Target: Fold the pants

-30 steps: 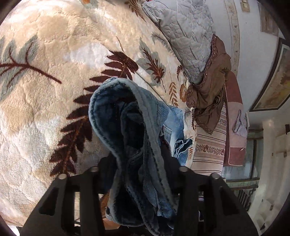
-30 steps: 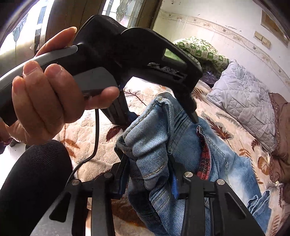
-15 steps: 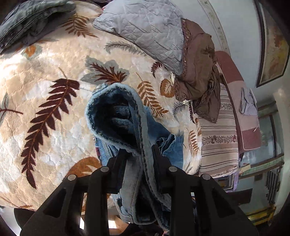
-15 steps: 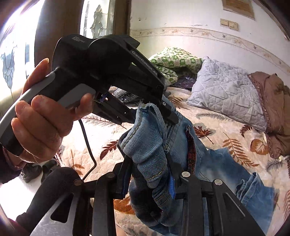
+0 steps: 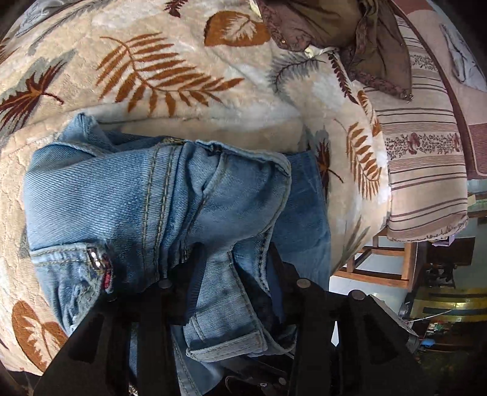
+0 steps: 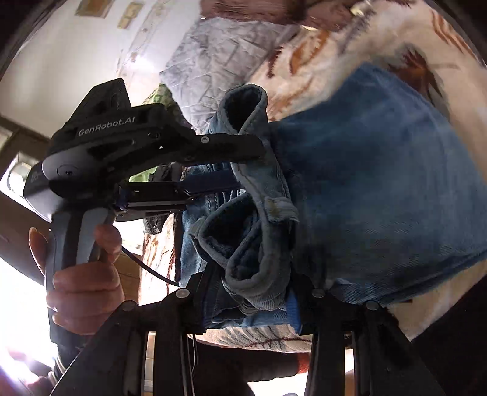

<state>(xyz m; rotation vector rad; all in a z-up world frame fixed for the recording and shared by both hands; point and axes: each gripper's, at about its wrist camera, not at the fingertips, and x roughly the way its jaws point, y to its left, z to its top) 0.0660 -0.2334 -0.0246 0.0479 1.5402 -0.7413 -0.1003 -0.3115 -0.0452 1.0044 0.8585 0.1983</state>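
Note:
The blue jeans (image 5: 152, 198) lie bunched on a cream bedspread with leaf prints (image 5: 182, 76). My left gripper (image 5: 231, 274) is shut on a fold of the denim near a hem, low over the bed. My right gripper (image 6: 255, 286) is shut on another thick roll of the jeans (image 6: 380, 182). In the right wrist view the left gripper (image 6: 243, 164) shows from the side, clamped on the same denim bundle, held by a hand (image 6: 85, 274). The two grippers are close together.
A grey quilted pillow (image 6: 219, 61) and a brown garment (image 5: 334, 24) lie at the head of the bed. A striped cloth (image 5: 426, 182) hangs over the bed's right side, above a wooden frame (image 5: 380, 268). The bed edge is near both grippers.
Both grippers have swung down and forward with the jeans, from held up in the air to low over the bedspread. The denim now spreads on the bed. Both grips held.

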